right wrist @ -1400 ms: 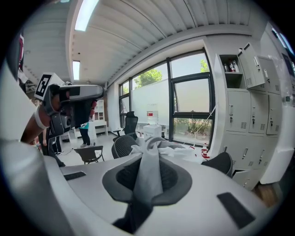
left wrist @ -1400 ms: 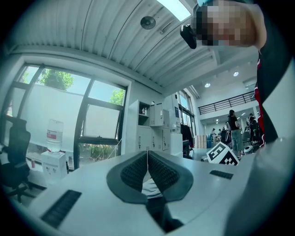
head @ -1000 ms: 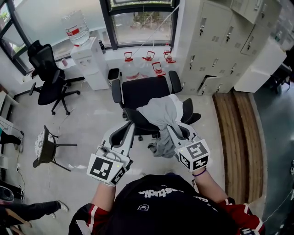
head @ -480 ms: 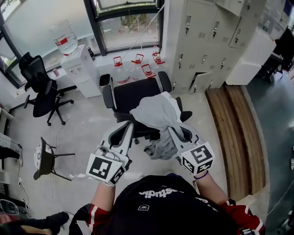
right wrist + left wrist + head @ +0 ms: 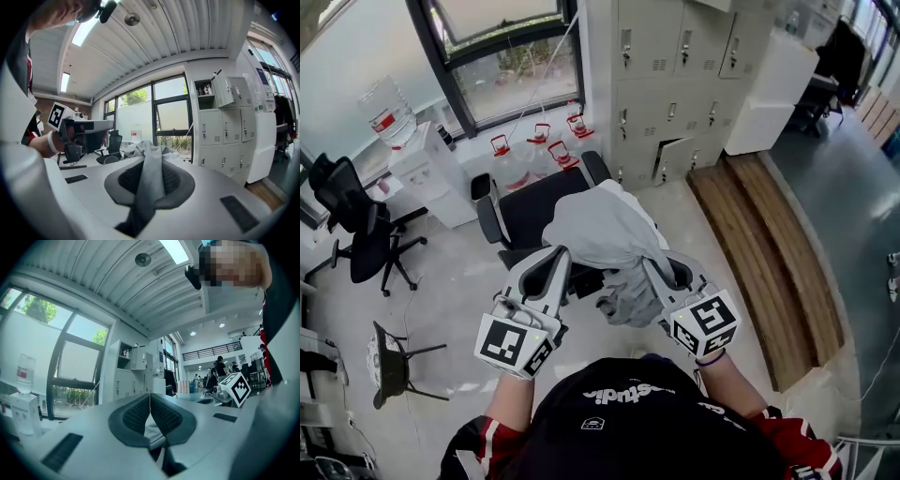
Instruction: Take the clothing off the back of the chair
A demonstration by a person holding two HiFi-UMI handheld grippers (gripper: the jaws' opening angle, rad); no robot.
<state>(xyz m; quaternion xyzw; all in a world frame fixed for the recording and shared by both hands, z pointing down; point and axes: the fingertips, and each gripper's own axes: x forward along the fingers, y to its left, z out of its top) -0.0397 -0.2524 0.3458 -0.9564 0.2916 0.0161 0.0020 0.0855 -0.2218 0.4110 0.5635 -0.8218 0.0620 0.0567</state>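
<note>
A grey piece of clothing (image 5: 602, 236) hangs bunched between my two grippers, lifted above the black office chair (image 5: 530, 208), whose back stands behind it. My right gripper (image 5: 656, 270) is shut on a fold of the cloth; in the right gripper view the fabric (image 5: 149, 185) runs down between its pads. My left gripper (image 5: 555, 260) is shut too, and a pale strip of cloth (image 5: 153, 430) is pinched low between its pads. The loose end of the garment dangles under the right gripper. Both grippers point roughly level, side by side.
Grey lockers (image 5: 675, 66) line the far wall, and a wooden floor strip (image 5: 769, 244) runs at the right. A water dispenser (image 5: 422, 164) and red-handled jugs (image 5: 534, 145) stand by the window. Another black chair (image 5: 356, 225) and a small chair (image 5: 389, 361) are at the left.
Both grippers have moved up and away from the chair with the clothing, which has come off the chair's back and now spreads between them. The chair has slid left in the view.
</note>
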